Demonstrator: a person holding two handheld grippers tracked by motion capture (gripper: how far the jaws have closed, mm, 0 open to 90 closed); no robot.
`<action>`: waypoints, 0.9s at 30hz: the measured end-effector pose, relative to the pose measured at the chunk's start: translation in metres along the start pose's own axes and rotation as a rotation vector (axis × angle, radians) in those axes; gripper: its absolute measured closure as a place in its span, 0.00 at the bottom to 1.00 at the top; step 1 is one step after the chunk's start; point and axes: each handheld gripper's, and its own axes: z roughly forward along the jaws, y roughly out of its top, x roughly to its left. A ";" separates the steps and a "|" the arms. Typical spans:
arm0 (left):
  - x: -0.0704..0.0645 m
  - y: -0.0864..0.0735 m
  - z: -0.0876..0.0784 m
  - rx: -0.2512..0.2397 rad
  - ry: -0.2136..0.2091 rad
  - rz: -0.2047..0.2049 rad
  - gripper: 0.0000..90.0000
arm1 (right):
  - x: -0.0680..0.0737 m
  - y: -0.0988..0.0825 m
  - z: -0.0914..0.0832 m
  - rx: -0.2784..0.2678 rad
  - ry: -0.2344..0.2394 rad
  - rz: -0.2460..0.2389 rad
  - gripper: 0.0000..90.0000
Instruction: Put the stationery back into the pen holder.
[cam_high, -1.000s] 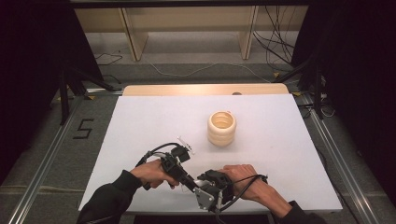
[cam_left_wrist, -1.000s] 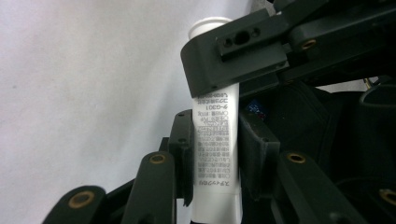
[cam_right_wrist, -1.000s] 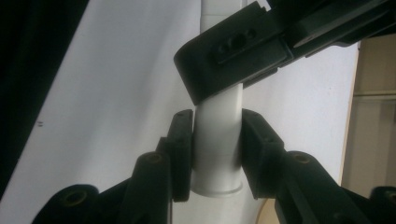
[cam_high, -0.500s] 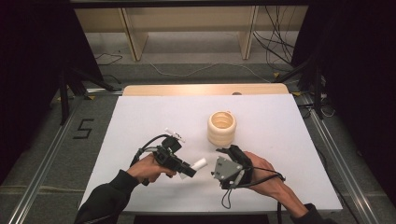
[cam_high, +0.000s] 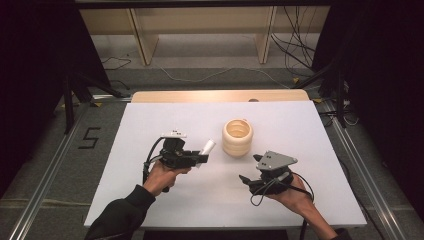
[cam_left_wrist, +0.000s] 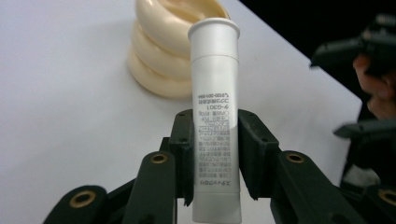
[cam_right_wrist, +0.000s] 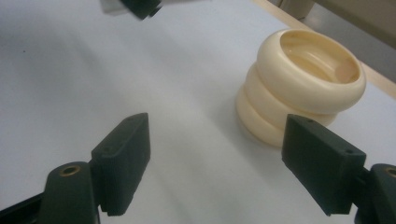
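Note:
A white tube (cam_high: 207, 147) with small printed text is clamped between the jaws of my left gripper (cam_high: 200, 159), its rimmed end pointing at the cream ribbed cup (cam_high: 237, 137). In the left gripper view the tube (cam_left_wrist: 215, 93) rises between both pads of the left gripper (cam_left_wrist: 215, 154), with the cup (cam_left_wrist: 159, 70) just beyond its tip. My right gripper (cam_high: 250, 169) hovers to the front right of the cup. Its jaws have just been opening. In the right gripper view the right gripper (cam_right_wrist: 219, 158) stands wide with nothing between its jaws, and the cup (cam_right_wrist: 303, 88) is ahead to the right.
The white table top (cam_high: 150, 200) stretches around both hands, with a wooden strip (cam_high: 220, 96) along its far edge. Metal rails (cam_high: 350, 150) run along both sides. Shelving legs and cables are on the floor beyond.
The two grippers were close together near the front edge. The right one has drawn off to the right and opened. The left one has carried the tube toward the cup.

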 end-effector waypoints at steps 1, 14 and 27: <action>0.000 0.000 -0.001 -0.041 0.018 0.002 0.77 | 0.000 -0.001 0.000 -0.004 0.001 0.009 0.27; -0.001 0.011 0.004 -0.285 0.064 0.005 0.77 | -0.014 -0.021 -0.011 -0.126 0.041 0.239 0.24; 0.000 0.031 0.040 -0.384 0.067 -0.008 0.77 | -0.020 -0.036 -0.017 -0.151 0.063 0.313 0.19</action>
